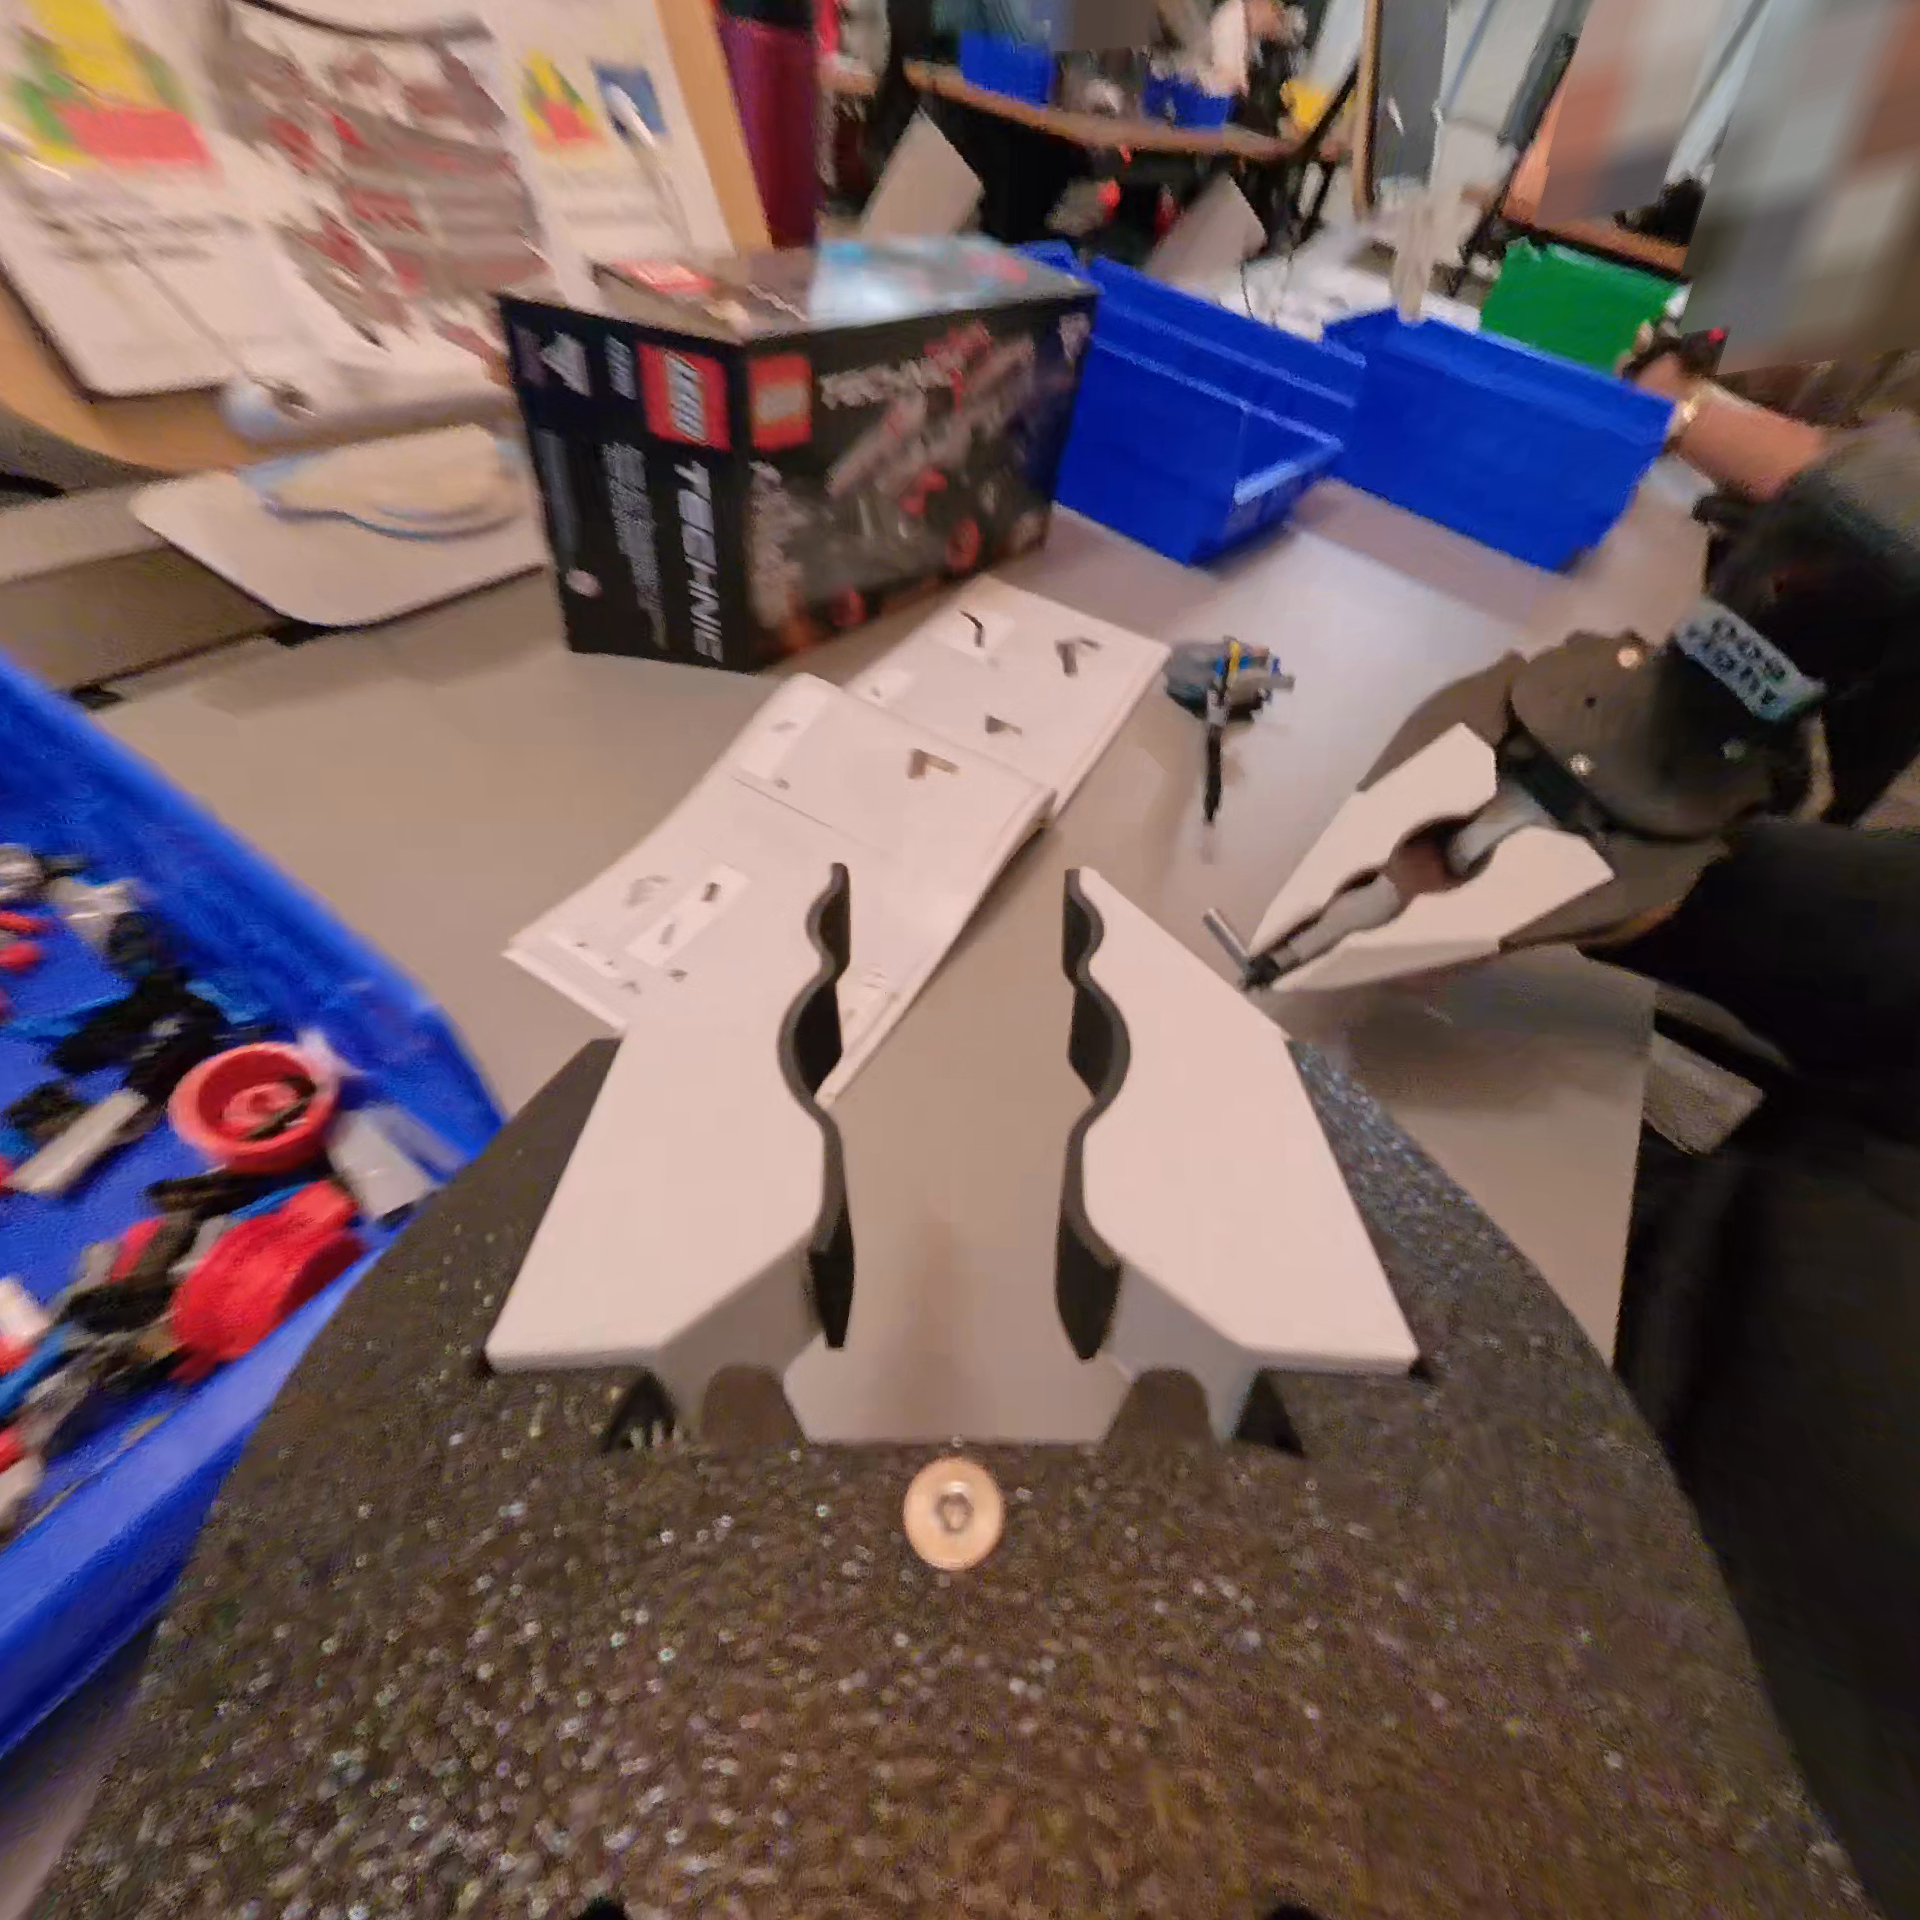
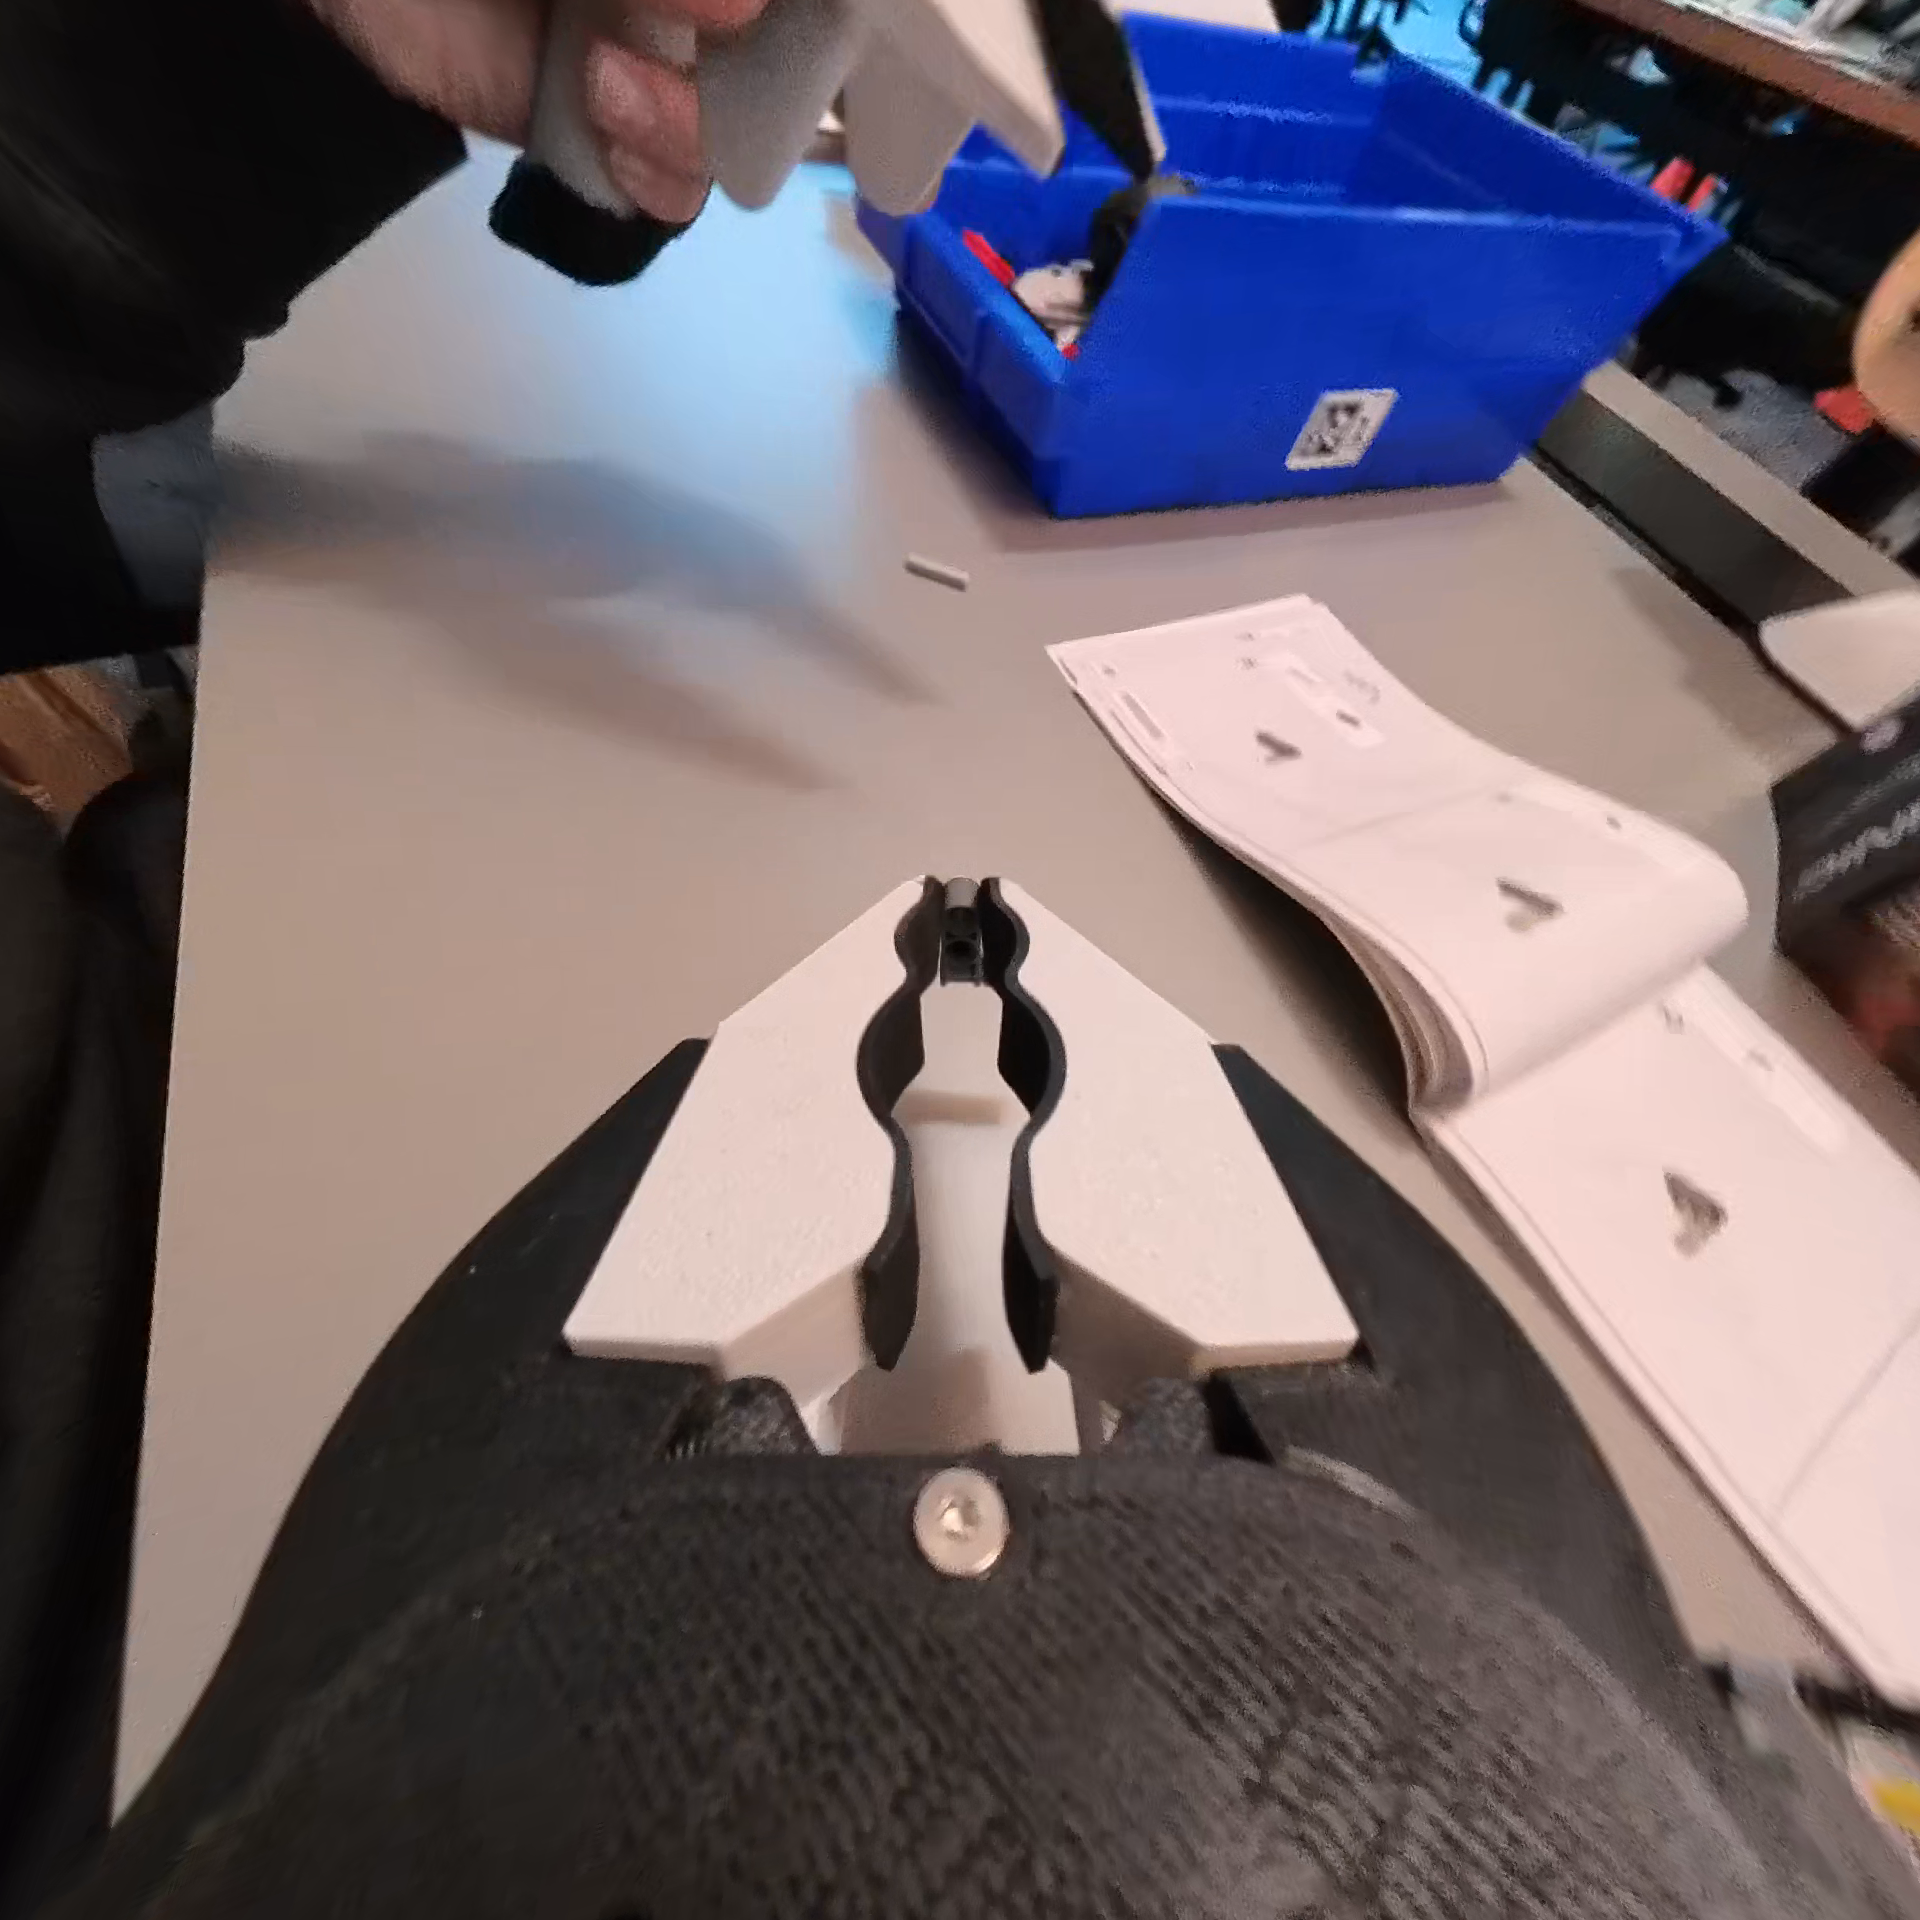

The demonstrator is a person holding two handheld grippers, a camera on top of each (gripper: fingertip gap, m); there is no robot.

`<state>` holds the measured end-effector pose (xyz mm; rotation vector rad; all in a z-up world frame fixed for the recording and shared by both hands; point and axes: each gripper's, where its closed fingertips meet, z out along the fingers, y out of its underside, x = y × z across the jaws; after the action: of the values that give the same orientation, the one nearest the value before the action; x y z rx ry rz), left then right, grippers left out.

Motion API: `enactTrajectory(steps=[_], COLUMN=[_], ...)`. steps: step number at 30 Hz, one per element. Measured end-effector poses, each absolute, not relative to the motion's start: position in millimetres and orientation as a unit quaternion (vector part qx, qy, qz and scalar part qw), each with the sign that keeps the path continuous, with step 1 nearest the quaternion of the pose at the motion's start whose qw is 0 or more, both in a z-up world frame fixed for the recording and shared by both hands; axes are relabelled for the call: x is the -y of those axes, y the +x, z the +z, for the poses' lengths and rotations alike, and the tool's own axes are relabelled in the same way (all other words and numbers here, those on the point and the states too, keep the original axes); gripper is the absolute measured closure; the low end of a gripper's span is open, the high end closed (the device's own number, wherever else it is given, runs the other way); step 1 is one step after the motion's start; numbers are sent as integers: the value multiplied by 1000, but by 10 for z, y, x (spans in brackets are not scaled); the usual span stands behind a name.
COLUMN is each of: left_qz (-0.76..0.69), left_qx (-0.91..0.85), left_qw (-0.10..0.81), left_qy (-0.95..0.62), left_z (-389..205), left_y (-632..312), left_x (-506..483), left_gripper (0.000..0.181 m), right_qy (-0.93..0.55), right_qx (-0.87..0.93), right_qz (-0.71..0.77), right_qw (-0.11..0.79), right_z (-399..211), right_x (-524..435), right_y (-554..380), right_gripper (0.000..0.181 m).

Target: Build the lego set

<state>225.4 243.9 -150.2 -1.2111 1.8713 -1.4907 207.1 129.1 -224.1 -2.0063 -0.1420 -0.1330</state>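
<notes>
My left gripper (image 1: 956, 914) is open and empty, held above the grey table (image 1: 416, 790) beside a blue bin (image 1: 270, 935) of loose red, black and grey Lego parts. My right gripper (image 2: 961, 904) is shut on a small black and grey pin piece (image 2: 958, 920), held just above the table. It also shows in the left wrist view (image 1: 1259, 968) at the right, its piece (image 1: 1229, 933) sticking out of the tips. The open instruction booklet (image 1: 883, 790) lies ahead. A small part-built assembly (image 1: 1226, 675) lies beyond it.
The black Lego box (image 1: 790, 457) stands behind the booklet, with blue bins (image 1: 1195, 416) to its right. In the right wrist view a short grey axle (image 2: 935, 571) lies loose on the table before the blue bin (image 2: 1299, 395); the booklet (image 2: 1455, 935) lies to the right. The tips of one gripper are about 15 centimeters away from the tips of the other.
</notes>
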Motion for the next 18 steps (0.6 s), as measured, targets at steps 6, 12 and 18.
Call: enactTrajectory(steps=[6, 12, 18], left_qz=[-555, -627, -649], left_qx=[-624, -531, -488], left_qw=[286, 338, 370], left_qy=[-469, -459, -451], left_z=[-1235, -829, -886], left_y=[2039, 1581, 1170], left_x=[-3127, -3639, -3639], left_gripper=[143, 150, 150], right_qy=[-797, -742, -683], right_qx=[158, 230, 235], right_qz=[-14, 45, 105], right_qw=[582, 628, 683], right_z=[-1913, -1692, -1498], right_x=[-2032, -2646, -3038], right_y=[1541, 949, 581], right_gripper=[176, 176, 176])
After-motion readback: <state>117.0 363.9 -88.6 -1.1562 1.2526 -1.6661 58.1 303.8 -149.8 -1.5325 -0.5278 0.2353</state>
